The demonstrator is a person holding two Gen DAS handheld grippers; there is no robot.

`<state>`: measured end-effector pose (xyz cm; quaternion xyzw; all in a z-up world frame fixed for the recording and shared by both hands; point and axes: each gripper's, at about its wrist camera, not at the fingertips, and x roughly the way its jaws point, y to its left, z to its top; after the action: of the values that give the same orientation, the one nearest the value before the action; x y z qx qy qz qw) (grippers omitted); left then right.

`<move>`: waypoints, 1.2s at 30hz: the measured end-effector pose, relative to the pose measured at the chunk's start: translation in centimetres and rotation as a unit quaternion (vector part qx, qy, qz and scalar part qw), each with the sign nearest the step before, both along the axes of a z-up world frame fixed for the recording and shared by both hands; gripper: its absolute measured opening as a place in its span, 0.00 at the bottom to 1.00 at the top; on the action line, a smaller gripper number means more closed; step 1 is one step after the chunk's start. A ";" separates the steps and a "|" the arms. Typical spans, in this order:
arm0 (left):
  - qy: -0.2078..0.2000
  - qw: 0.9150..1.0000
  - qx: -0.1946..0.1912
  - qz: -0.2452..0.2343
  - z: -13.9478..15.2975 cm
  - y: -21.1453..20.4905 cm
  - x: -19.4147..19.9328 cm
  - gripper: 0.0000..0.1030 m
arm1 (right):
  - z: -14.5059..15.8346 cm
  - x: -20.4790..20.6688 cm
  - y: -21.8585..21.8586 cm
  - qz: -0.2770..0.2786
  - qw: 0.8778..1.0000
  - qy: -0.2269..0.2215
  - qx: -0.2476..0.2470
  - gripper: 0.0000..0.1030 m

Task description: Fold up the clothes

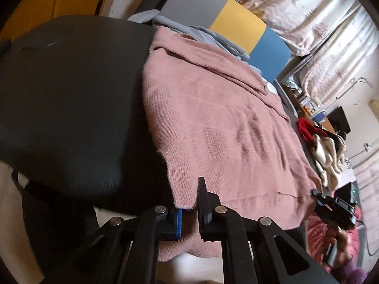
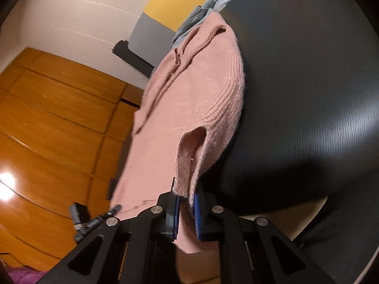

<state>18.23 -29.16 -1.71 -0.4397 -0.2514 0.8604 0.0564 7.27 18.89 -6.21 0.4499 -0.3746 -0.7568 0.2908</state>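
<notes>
Daylight through pale curtains point(image 1: 327, 35), lamp glare on wooden floor point(image 2: 7, 184), motion blur, strong fisheye edge bending

Left gripper point(image 1: 189, 209) clamped on the near edge of a pink knit sweater point(image 1: 213, 123), fabric pinched between the blue-padded finger and the black one. Sweater lies spread ahead of the tool over a black table point(image 1: 71, 90), with a fold across its far end. Light blue garment point(image 1: 208, 35) bunched past the far end. Right of the tool, the right gripper point(image 1: 318, 195) sits at the sweater's hem, held by a hand point(image 1: 338, 243); grip state unclear. Cream cloth point(image 1: 329, 153) and red fabric point(image 1: 305, 127) lie further right.
</notes>
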 end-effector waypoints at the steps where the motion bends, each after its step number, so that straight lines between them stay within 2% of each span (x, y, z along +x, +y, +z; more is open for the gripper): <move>1: -0.001 1.000 0.006 -0.002 0.2 -0.1 0.6 0.09 | 0.0 0.5 0.1 0.007 1.000 -0.004 -0.015 0.09; 7: 0.006 0.999 0.042 0.025 2.2 -2.0 5.1 0.09 | 0.6 3.8 1.6 0.020 0.991 -0.017 -0.128 0.09; 10: 0.033 0.998 0.042 0.036 4.2 -3.0 5.2 0.09 | 1.6 3.9 2.1 0.014 0.983 -0.009 -0.183 0.09; 13: 0.059 0.997 0.031 0.035 6.1 -3.4 1.9 0.10 | 2.9 1.5 2.0 0.008 0.974 0.011 -0.227 0.09; 18: 0.070 0.996 0.027 0.039 7.0 -4.2 -5.9 0.10 | 5.1 -5.5 0.9 0.000 0.968 0.034 -0.249 0.09; 22: 0.079 0.996 0.023 0.042 7.7 -4.8 -12.0 0.10 | 5.9 -12.5 0.4 -0.014 0.968 0.027 -0.247 0.09; 25: 0.082 0.995 0.022 0.046 7.9 -5.3 -16.6 0.10 | 5.4 -16.9 0.2 -0.035 0.970 0.011 -0.242 0.09; 31: 0.010 0.998 0.029 0.063 4.0 -6.6 -24.1 0.10 | 2.6 -23.7 -0.2 -0.082 0.964 -0.030 -0.249 0.08; 35: -0.027 0.998 0.028 0.055 1.8 -7.0 -26.5 0.11 | 2.1 -25.6 -1.2 -0.078 0.982 -0.044 -0.165 0.13; 36: -0.036 0.997 0.035 0.054 1.5 -7.1 -26.9 0.11 | 2.6 -25.7 -1.6 -0.065 0.988 -0.038 -0.135 0.22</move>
<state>-8.66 -36.30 -0.26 -0.4539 -0.3064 0.8366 0.0155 -18.43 17.32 -3.66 0.4100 -0.5126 -0.6986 0.2848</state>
